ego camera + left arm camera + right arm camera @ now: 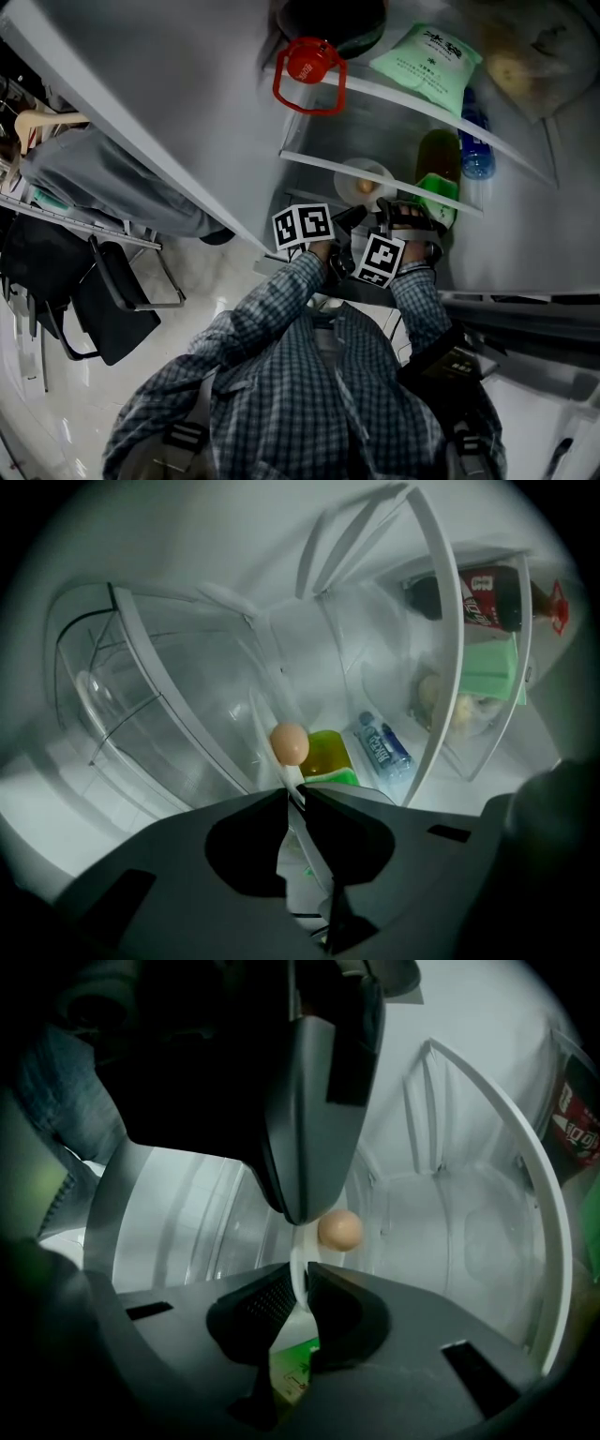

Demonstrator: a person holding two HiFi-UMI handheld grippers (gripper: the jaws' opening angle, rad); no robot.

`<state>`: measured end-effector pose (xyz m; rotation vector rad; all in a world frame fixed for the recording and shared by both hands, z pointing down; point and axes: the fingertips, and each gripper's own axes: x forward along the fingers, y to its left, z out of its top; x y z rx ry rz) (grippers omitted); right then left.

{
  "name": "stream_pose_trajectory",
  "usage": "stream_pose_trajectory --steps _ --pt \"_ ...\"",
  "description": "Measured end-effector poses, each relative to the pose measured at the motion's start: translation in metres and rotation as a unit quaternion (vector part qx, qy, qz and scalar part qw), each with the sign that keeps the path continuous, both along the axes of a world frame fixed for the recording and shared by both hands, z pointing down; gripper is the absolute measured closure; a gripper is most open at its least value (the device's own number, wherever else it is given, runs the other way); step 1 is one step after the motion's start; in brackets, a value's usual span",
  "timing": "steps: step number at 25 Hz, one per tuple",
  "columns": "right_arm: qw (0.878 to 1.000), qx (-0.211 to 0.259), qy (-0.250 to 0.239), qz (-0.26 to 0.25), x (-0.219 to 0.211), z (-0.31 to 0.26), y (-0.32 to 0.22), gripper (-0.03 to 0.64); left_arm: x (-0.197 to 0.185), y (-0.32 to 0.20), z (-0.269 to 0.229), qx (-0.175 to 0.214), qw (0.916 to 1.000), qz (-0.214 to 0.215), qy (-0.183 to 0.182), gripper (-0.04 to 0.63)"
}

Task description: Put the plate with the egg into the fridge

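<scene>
Your left gripper (293,794) has its fingers (349,810) closed tight on the thin white rim of the plate (351,172), with the rim pinched edge-on between them. Your right gripper (302,1277) does the same from the other side: its fingers (345,1299) are pressed together on the rim, and the left gripper's dark body shows close above it in the right gripper view. In the head view the two marker cubes sit side by side, almost touching, in front of your checked sleeves.

The plate is inside the fridge (187,112), just past the white front edge of a glass shelf (319,163), in the compartment below the top one. Whether it rests on glass or hangs in your grip cannot be told. The egg (367,187) lies on the plate, just beyond both sets of fingertips.

Just to the right of the plate stands a green bottle (437,176), with a blue water bottle (475,142) beside it. On the shelf above lie a dark cola bottle with a red cap (309,67) and a pale green packet (427,56).
</scene>
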<state>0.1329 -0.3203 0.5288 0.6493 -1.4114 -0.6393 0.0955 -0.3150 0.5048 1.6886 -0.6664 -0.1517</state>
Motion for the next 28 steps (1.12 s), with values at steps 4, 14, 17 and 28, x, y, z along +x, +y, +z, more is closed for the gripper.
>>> stream_pose_trajectory --steps 4,14,17,28 --pt "1.0 -0.015 -0.008 -0.003 -0.003 0.002 0.004 0.588 -0.002 0.0 0.004 0.001 0.9999 0.0 -0.015 0.534" --pt "0.997 -0.044 -0.068 0.011 -0.009 0.006 0.014 0.568 -0.005 -0.002 0.013 0.001 0.9994 0.002 -0.034 0.535" --pt "0.995 -0.051 -0.086 0.021 -0.008 0.007 0.018 0.568 -0.003 -0.004 0.012 0.003 0.9993 0.005 -0.036 0.535" --pt "0.982 -0.011 -0.18 0.052 -0.012 -0.017 0.028 0.569 0.004 -0.008 0.015 -0.028 0.9969 0.017 -0.072 0.535"
